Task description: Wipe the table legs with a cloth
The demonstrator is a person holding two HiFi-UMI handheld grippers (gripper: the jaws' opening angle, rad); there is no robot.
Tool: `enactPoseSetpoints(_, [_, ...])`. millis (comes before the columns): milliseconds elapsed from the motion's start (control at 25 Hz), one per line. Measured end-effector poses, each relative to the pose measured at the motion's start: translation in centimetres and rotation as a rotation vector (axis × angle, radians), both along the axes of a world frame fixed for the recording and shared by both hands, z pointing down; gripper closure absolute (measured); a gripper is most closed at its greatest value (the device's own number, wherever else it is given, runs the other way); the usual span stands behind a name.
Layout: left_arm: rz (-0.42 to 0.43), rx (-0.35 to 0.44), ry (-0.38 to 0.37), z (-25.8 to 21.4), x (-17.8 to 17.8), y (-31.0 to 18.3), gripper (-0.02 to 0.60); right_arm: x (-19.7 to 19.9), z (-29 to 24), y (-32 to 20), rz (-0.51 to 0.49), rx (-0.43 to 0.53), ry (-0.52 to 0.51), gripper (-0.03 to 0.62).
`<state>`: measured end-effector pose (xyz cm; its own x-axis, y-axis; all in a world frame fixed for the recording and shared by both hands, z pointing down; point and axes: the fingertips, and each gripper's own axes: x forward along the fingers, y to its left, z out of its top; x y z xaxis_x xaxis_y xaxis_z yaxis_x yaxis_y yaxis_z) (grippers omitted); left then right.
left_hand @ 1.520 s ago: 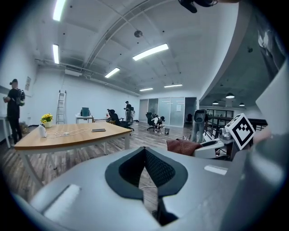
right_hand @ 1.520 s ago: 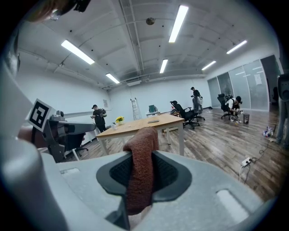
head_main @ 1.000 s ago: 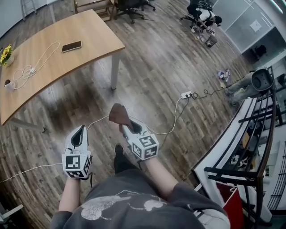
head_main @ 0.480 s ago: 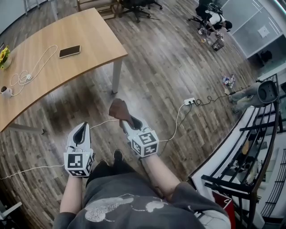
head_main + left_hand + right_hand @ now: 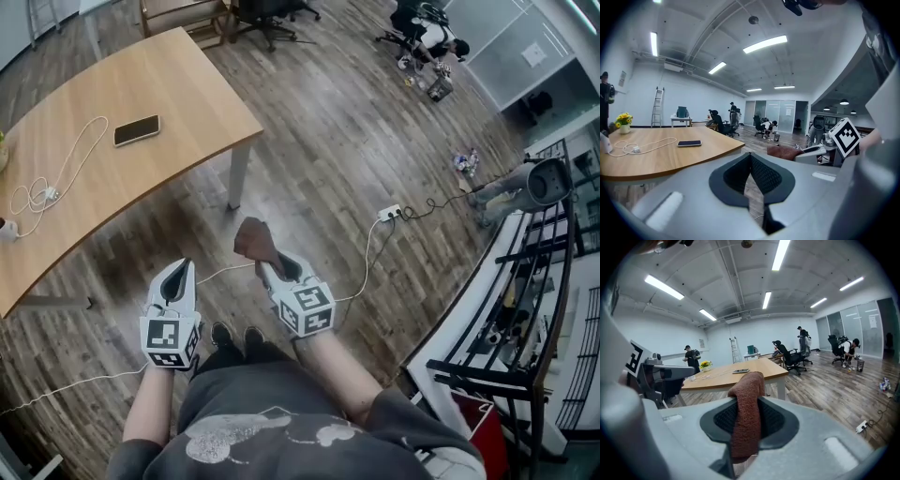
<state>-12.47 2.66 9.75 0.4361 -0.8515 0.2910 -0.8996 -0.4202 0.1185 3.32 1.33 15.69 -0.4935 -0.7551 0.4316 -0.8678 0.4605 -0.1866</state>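
Open wooden floor runs from the right gripper to the near table leg, giving a free path. The tabletop overhangs the leg's upper end. A white cable and a power strip lie on the floor to the right, and a black railing walls off the far right.

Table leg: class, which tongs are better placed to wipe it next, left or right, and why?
Right. The right tongs are shut on the brown cloth and sit nearer the white table leg; the left tongs are shut with nothing between them.
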Motion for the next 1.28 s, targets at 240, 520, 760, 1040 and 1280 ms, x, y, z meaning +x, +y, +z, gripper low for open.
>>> enactPoseSetpoints(240, [0.065, 0.001, 0.009, 1.5, 0.2, -3.9, 0.563, -0.5, 0.5, -2.0, 0.042, 0.011, 0.048, 0.511])
enactPoseSetpoints(520, [0.049, 0.002, -0.005, 5.0, 0.2, -8.5, 0.563, -0.3, 4.6, -7.5, 0.017, -0.015, 0.064, 0.511])
enactPoseSetpoints(760, [0.030, 0.012, -0.005, 10.7, 1.6, -13.5, 0.563, -0.7, 9.7, -15.1, -0.033, 0.005, 0.063, 0.511])
enactPoseSetpoints(1040, [-0.030, 0.012, 0.011, 17.8, 2.4, -18.5, 0.563, -1.9, 17.4, -23.0, -0.047, 0.011, 0.071, 0.510])
enactPoseSetpoints(1280, [-0.016, 0.025, 0.018, 23.4, 2.8, -23.3, 0.563, -3.2, 20.1, -28.5, -0.044, 0.051, -0.023, 0.510])
